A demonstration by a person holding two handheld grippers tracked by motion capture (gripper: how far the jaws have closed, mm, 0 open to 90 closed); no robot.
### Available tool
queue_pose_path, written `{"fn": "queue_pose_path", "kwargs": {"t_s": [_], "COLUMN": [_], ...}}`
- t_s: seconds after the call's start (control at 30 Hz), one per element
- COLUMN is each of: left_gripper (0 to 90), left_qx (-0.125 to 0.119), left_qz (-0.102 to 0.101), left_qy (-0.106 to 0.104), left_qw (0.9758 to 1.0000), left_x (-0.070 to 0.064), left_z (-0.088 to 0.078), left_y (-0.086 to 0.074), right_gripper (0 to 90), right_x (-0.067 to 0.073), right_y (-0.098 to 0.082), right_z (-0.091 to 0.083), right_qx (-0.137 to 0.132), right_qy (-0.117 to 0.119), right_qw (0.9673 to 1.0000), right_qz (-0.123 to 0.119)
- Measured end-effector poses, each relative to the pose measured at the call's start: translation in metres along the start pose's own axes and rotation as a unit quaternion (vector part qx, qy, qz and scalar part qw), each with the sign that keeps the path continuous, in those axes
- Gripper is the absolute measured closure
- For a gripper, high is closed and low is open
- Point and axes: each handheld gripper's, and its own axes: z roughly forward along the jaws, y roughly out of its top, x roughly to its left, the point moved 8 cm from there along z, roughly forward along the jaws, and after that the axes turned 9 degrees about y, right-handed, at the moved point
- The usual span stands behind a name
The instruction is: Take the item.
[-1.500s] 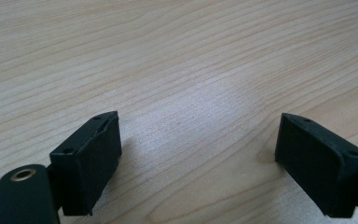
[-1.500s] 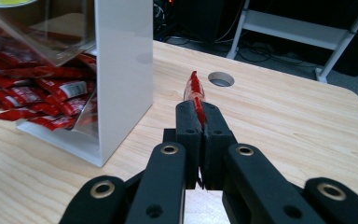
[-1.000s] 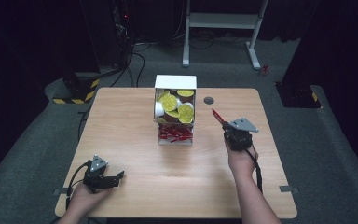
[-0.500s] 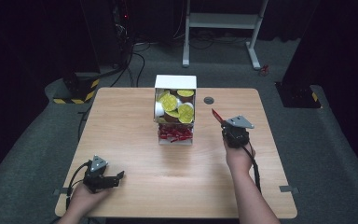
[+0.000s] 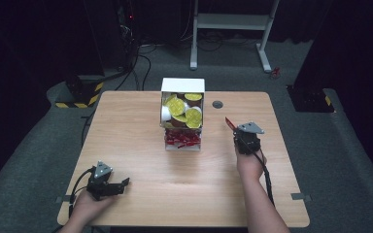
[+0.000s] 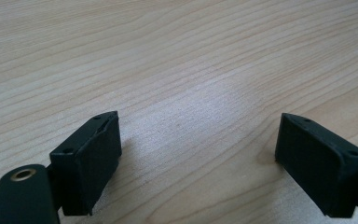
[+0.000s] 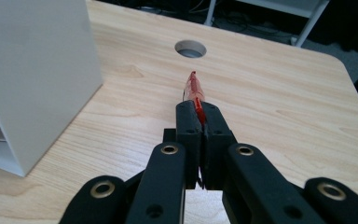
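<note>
A wooden table (image 5: 141, 131) filled the middle of the scene, with dark floor around it. At the table's far centre stood a white box (image 5: 182, 85), its open front showing yellow-lidded pods (image 5: 177, 106) above and red packets (image 5: 182, 139) in a lower tray. A small round hole (image 5: 217, 104) sat in the tabletop just right of the box.

The person's right hand (image 5: 248, 164) was to the right of the box and held the right gripper (image 5: 233, 127). Its jaws were pressed together on a thin red packet (image 7: 194, 89), which stuck out past the fingertips towards the hole.

At the near left corner, the left hand (image 5: 88, 206) rested on the table and held the left gripper (image 5: 124, 182). Its jaws stood wide apart, with nothing but bare wood between them.
</note>
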Motion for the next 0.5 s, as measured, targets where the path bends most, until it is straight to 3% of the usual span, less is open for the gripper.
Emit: {"fn": "queue_pose_path", "kwargs": {"t_s": [0.5], "left_gripper": [15.0], "left_qx": [0.0], "left_qz": [0.003], "left_qy": [0.0], "left_qw": [1.0], "left_x": [-0.001], "left_z": [-0.001], "left_y": [-0.001], "right_gripper": [88.6], "right_x": [-0.004], "right_y": [-0.009], "right_z": [0.012], "right_qx": [0.013], "right_qy": [-0.003], "right_qw": [0.9999], "right_qz": [0.009]}}
